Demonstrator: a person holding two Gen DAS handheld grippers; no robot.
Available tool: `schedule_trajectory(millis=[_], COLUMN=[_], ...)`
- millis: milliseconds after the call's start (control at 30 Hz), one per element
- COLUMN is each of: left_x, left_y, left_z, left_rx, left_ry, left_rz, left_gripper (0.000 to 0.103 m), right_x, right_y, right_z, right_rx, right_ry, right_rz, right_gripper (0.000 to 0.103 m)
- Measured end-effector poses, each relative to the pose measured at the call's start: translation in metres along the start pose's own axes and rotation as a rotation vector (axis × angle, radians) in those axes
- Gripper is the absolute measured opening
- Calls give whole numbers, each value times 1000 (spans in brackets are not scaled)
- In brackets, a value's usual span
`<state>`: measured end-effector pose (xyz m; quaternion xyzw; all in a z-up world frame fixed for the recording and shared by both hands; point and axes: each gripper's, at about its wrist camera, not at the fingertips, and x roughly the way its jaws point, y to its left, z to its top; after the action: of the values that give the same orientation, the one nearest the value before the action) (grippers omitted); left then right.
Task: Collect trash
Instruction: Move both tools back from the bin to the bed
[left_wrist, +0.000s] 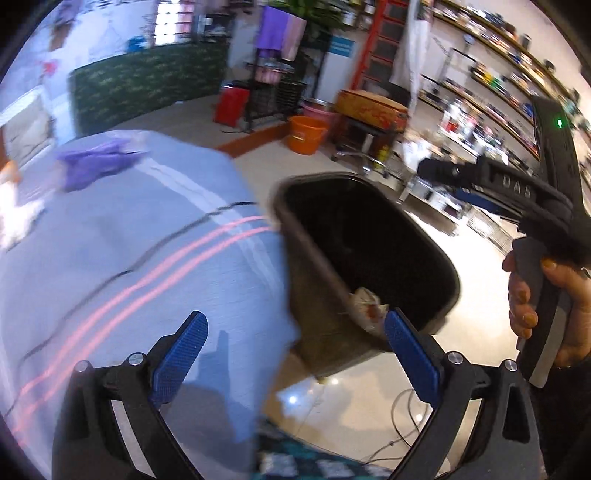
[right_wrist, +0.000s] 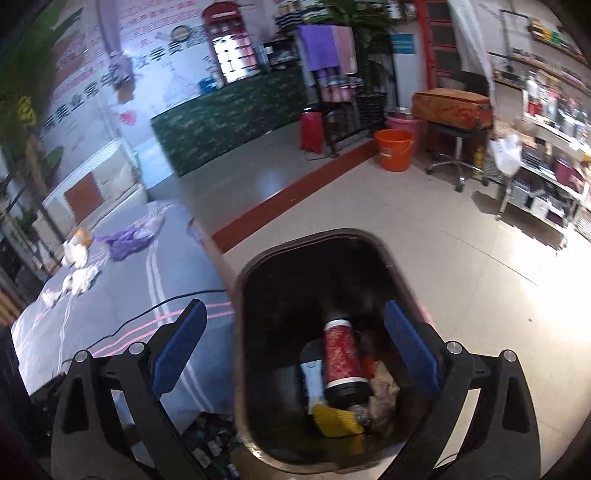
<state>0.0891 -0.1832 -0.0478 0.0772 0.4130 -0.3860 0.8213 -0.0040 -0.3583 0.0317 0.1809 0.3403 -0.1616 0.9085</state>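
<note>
Two fisheye views look forward along handheld grippers in a shop-like room with a pale tiled floor.

In the left wrist view, the left gripper (left_wrist: 295, 354) has its blue fingers (left_wrist: 179, 360) spread wide apart with nothing between them. It hangs over the edge of a surface (left_wrist: 110, 240) covered in a grey cloth with pink and white stripes, where a black cable (left_wrist: 155, 251) runs across. Just beside that edge stands a dark trash bin (left_wrist: 424, 258), open at the top, with crumpled paper (left_wrist: 365, 302) visible inside. A purple crumpled bag (left_wrist: 92, 166) lies farther back on the cloth, blurred. At the right, a person's hand (left_wrist: 539, 295) grips the handle of the other gripper, which points out over the bin.

In the right wrist view, the right gripper (right_wrist: 295, 354) is directly above the bin (right_wrist: 402, 284), its blue fingers (right_wrist: 410, 347) also wide apart and holding nothing. Inside the bin lie a red patterned canister (right_wrist: 343, 362) with a black end, a yellow ribbed item (right_wrist: 336, 421), and crumpled paper scraps (right_wrist: 384, 395). On the cloth-covered surface (right_wrist: 177, 277) to the left, well apart from the bin, remain the purple bag (right_wrist: 129, 236) and several white crumpled wrappers (right_wrist: 79, 266). An orange bucket (right_wrist: 393, 147) stands on the floor in the background.
</note>
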Motion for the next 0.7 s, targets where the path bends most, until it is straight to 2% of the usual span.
schedule_trajectory(millis=[333, 567, 700], left_x=[-64, -100, -116], left_y=[96, 173, 220], left_z=[-28, -50, -59], left_rx=[-217, -326, -389], left_ry=[-69, -74, -58], left_rz=[186, 304, 357], left_gripper=[95, 95, 95], right_x=[45, 76, 96], right_y=[127, 212, 255], right_z=[-9, -7, -3], right_rx=[-307, -554, -725], right_ry=[92, 88, 57], right_rz=[155, 180, 161], right_gripper=[95, 95, 95])
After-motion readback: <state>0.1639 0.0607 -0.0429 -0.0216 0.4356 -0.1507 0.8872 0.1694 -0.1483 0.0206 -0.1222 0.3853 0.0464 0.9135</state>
